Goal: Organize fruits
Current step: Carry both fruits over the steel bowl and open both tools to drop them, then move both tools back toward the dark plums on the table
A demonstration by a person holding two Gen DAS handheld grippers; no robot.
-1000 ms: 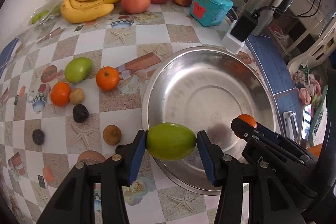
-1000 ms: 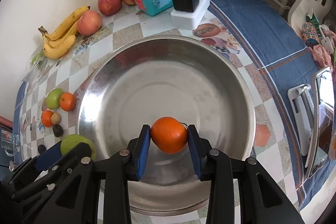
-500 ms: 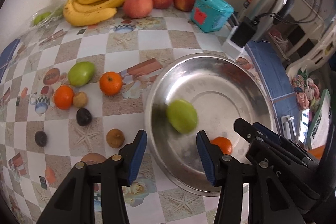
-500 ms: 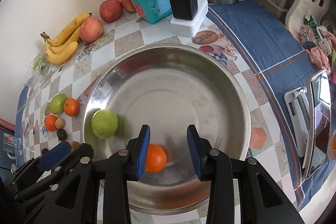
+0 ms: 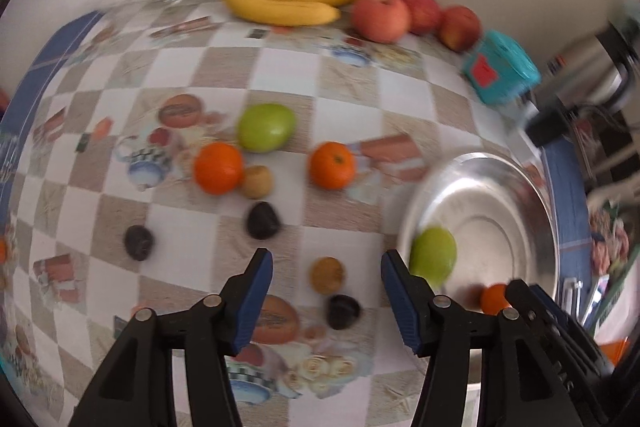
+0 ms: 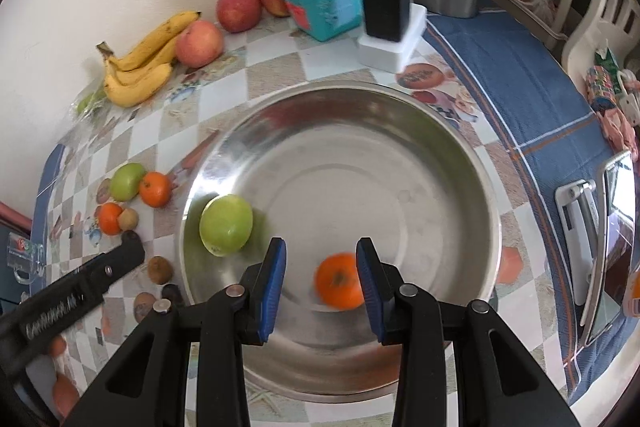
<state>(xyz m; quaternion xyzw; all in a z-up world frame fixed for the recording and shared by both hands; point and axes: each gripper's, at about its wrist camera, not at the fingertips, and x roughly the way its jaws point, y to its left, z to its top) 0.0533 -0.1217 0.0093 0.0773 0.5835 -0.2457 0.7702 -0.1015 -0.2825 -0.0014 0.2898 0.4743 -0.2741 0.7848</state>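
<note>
Both tools released: left tool point(image 5: 326, 285) widening, nothing between; right tool point(image 6: 321, 281) gaping. Green fruit point(image 6: 226, 225) + orange point(image 6: 339, 286) sitting in bowl point(image 6: 452, 143); approx. ten fruits waiting on surface point(image 5: 348, 95).

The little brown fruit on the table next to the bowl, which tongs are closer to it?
Left. The left tongs are open right over the little brown fruit, which shows between their tips. The right tongs are open over the metal bowl, above the orange.
</note>
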